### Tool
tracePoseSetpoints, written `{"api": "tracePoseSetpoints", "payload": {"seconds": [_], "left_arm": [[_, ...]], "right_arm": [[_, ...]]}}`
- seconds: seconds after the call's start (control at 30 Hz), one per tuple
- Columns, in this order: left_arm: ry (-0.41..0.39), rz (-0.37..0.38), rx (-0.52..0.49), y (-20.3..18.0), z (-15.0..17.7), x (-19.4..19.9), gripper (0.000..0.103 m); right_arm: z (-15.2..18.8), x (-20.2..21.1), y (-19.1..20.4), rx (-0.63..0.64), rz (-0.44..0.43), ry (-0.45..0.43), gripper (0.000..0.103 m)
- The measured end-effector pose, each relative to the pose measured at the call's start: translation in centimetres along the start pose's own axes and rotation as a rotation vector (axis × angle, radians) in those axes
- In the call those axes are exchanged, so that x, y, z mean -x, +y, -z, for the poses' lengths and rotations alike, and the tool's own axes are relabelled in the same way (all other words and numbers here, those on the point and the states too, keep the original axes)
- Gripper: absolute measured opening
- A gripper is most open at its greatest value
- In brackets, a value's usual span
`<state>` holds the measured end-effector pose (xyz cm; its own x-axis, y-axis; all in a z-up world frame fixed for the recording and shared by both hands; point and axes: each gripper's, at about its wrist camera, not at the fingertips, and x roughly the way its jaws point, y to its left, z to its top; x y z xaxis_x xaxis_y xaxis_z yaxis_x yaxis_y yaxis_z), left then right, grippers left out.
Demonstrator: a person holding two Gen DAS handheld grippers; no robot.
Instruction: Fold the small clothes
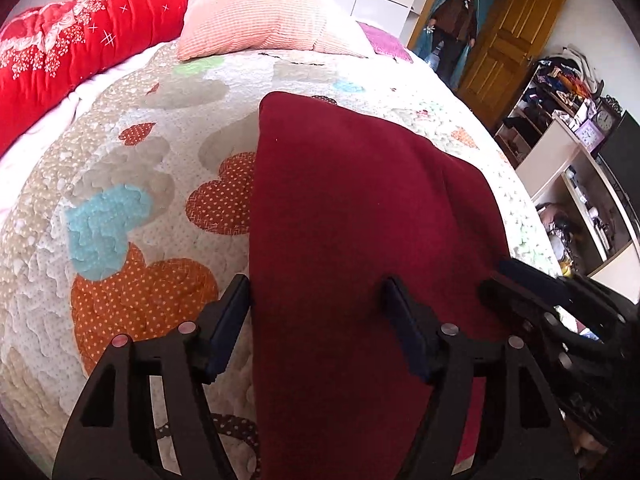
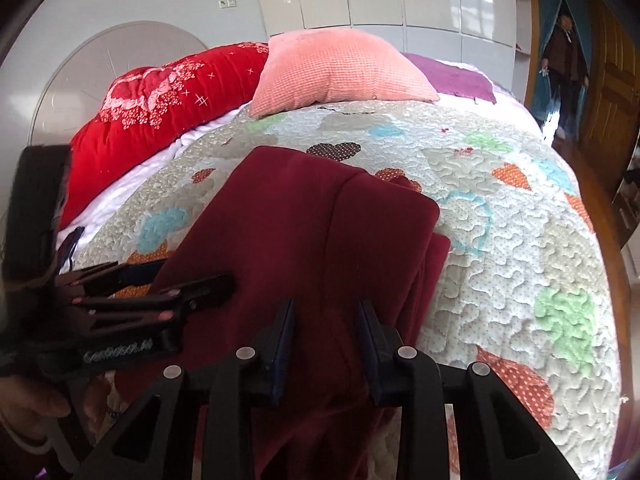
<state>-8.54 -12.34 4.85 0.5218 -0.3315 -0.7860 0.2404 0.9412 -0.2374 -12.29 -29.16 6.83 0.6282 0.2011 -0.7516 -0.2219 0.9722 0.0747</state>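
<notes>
A dark red garment lies folded lengthwise on the quilted bedspread; it also shows in the right wrist view. My left gripper is open, its fingers straddling the garment's near left part, holding nothing. My right gripper is open with a narrower gap, above the garment's near end. The right gripper also shows at the right edge of the left wrist view, and the left gripper shows at the left of the right wrist view.
A pink pillow and a red quilt lie at the head of the bed. A purple cloth lies beyond the pillow. A person stands in the doorway. Cluttered shelves stand right of the bed.
</notes>
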Motion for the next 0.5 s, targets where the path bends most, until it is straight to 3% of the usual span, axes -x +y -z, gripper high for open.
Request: {"api": "tracePoseSetpoints", "payload": {"seconds": [0.1,0.23,0.5], "left_arm": [[-0.005,0.007,0.025,0.5,0.3,-0.2,0.077],[-0.023,0.011,0.041,0.5,0.7,-0.1,0.078],[-0.089,-0.074,-0.02,-0.7,0.5,2.0,0.078]], "right_arm": [[1.1,0.2,0.2,-0.005,0.02,0.011,0.029],[2.0,-0.5,0.1,-0.02,0.03,0.004,0.03],[1.5,2.4,-0.6,-0.056,-0.003,-0.044,0.032]]}}
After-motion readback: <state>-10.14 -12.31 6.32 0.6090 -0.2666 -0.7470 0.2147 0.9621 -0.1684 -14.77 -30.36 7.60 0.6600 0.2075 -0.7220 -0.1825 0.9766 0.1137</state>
